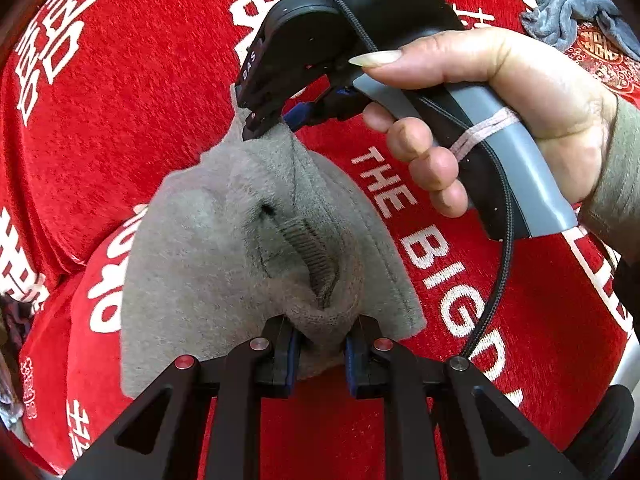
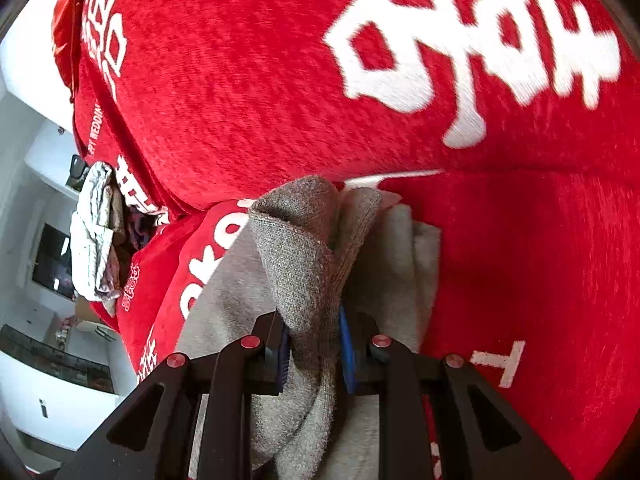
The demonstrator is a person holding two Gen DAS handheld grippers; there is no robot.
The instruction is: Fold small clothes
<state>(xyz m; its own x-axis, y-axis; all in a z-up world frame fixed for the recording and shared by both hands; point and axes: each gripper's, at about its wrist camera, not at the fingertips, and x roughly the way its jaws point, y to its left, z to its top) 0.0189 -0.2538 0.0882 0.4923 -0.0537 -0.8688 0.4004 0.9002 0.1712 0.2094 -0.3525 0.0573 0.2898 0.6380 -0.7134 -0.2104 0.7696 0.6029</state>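
Left tongs [image 1: 320, 344] and right tongs [image 2: 314, 354] are each clamped on a grey fleece garment [image 1: 248, 240], soft and limp, best gripped by its edges above the red blanket [image 1: 140, 100].

The red cloth [image 1: 152, 92] lies bare to the left of the grey garment [image 1: 224, 240], leaving open room there. To the right, the way is blocked by the right hand [image 1: 500, 112] and its tongs [image 1: 260, 126], clamped on the garment's far edge. A grey-blue bundle [image 1: 576, 8] occupies the far right corner.
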